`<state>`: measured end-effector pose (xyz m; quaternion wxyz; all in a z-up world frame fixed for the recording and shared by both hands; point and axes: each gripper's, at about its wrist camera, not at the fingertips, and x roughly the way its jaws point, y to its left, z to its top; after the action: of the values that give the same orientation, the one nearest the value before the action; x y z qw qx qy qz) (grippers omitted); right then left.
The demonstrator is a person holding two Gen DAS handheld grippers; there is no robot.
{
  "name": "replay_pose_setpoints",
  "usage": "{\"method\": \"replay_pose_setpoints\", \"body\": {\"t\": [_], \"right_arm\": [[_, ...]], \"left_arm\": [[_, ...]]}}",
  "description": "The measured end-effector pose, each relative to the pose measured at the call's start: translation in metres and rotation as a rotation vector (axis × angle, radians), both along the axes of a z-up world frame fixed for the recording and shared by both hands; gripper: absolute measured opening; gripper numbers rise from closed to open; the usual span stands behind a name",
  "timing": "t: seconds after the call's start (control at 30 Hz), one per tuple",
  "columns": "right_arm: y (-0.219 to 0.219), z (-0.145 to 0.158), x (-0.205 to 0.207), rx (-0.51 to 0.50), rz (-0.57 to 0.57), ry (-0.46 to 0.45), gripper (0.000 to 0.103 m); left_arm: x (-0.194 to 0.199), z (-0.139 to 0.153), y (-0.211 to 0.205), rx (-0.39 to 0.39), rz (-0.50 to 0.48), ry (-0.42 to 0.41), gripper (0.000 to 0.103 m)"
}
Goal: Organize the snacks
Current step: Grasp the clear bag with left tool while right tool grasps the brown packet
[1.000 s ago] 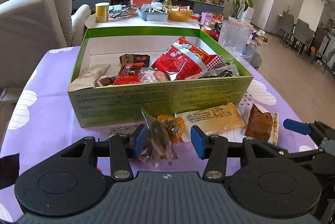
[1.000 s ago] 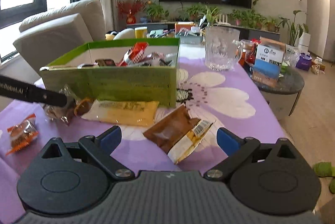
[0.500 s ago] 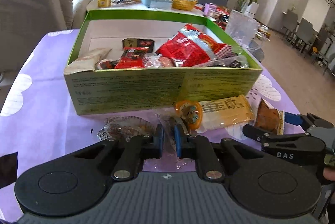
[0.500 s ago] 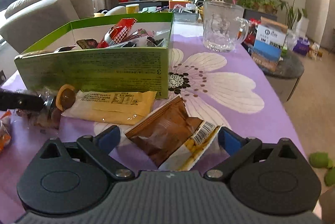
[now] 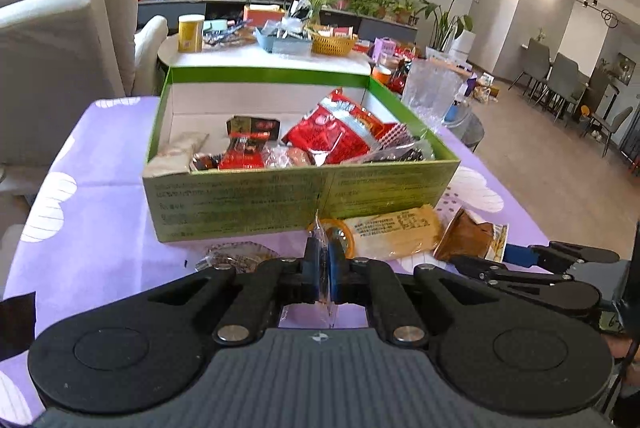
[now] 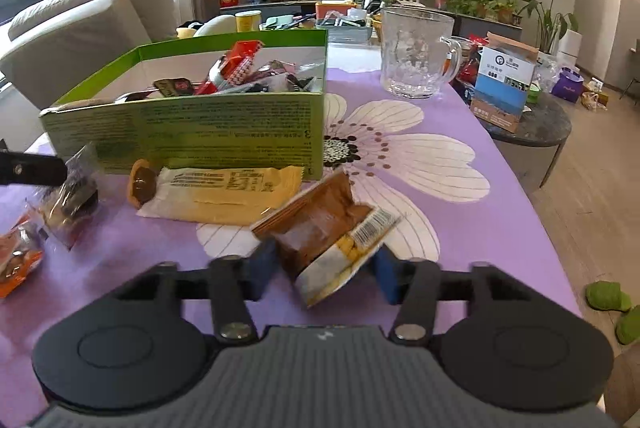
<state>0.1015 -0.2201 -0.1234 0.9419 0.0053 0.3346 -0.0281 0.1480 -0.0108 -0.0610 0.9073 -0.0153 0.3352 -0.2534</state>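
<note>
A green cardboard box point(image 5: 240, 199) with several snacks in it stands on the purple flowered tablecloth. My left gripper point(image 5: 322, 256) is shut on a clear-wrapped snack packet point(image 6: 74, 187), just in front of the box's near wall. A yellow packet point(image 6: 232, 195) and a round orange-wrapped sweet point(image 6: 142, 183) lie against that wall. The jaws of my right gripper point(image 6: 324, 270) are closing on a brown and yellow packet point(image 6: 320, 228). Both pads touch its sides, and it buckles upward between them.
A glass mug point(image 6: 416, 55) stands on the table right of the box. Two more wrapped snacks lie near the front-left, one clear point(image 5: 236, 256) and one orange point(image 6: 16, 260). A dark round side table point(image 6: 532, 123) holds a blue carton beyond the table's right edge. Sofa at left.
My left jaws came together on the clear packet, and it now sits a little higher. My right gripper moved forward around the brown and yellow packet, and its pads now meet the packet's sides.
</note>
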Motion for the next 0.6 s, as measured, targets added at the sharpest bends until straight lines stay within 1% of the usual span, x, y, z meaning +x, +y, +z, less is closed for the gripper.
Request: {"method": "replay_pose_setpoints", "body": {"t": [0.03,0.07,0.17,0.27,0.33,0.43,0.47,0.53,0.57,0.6], "right_arm": [[0.001,0.003,-0.004,-0.006,0.004,-0.015,0.042],[0.002,0.005,-0.006,-0.013,0.003,-0.024,0.039],[0.003,0.012,-0.012,-0.022,0.0,-0.058,0.036],[0.0,0.018,-0.014,-0.005,0.005,-0.075,0.024],[-0.001,0.02,-0.013,0.008,0.017,-0.069,0.023],[-0.001,0.016,-0.012,-0.008,0.024,-0.052,0.023],[-0.003,0.014,-0.013,-0.006,0.013,-0.05,0.024],[-0.008,0.008,-0.012,0.014,-0.001,-0.016,0.038],[-0.011,0.004,-0.009,0.027,-0.001,0.007,0.048],[-0.014,0.0,-0.006,0.047,0.004,0.036,0.051]], "left_arm": [[-0.002,0.002,0.001,-0.004,0.0,-0.006,0.004],[-0.003,0.004,0.002,-0.008,0.0,-0.011,0.004],[-0.008,0.01,0.003,-0.02,-0.003,-0.028,0.004],[-0.01,0.015,0.004,-0.029,-0.007,-0.043,0.004],[-0.011,0.017,0.003,-0.03,-0.008,-0.048,0.004],[-0.012,0.018,0.003,-0.03,-0.009,-0.051,0.004],[-0.012,0.018,0.003,-0.029,-0.008,-0.05,0.004],[-0.011,0.017,0.003,-0.026,-0.003,-0.043,0.004],[-0.01,0.016,0.003,-0.026,-0.002,-0.038,0.004],[-0.009,0.015,0.002,-0.025,-0.001,-0.035,0.004]]}}
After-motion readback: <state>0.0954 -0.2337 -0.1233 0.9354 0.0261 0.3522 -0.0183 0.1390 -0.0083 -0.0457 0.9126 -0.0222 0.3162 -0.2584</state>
